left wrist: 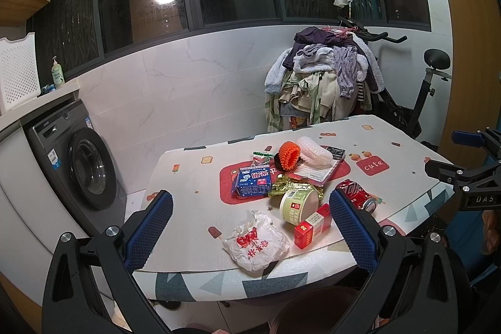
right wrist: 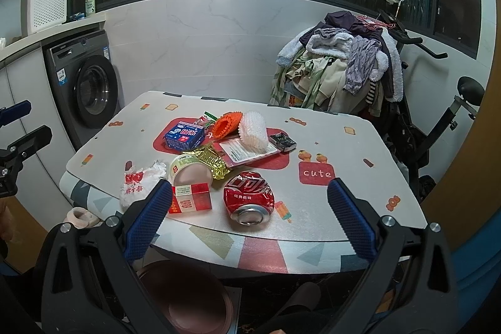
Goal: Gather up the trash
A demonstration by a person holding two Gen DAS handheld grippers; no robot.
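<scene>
Both the left tongs (left wrist: 250,218) and right tongs (right wrist: 249,208) hang released, off the tabletop's (right wrist: 360,202) near edge. The red box (right wrist: 190,198) is partly hidden behind a blue finger. The crushed can (right wrist: 249,197) lies mouth toward the near edge, its long axis crossing the tabletop front to back.

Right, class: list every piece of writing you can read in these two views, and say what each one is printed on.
"cute": red square patch on the patterned tablecloth.
"DAS": black frame of the right gripper, cut off at the picture's edge.
Blue carton, crushed red drink can, red-and-white box, crumpled white bag, green-labelled cup: printed, but too blurred to read.
</scene>
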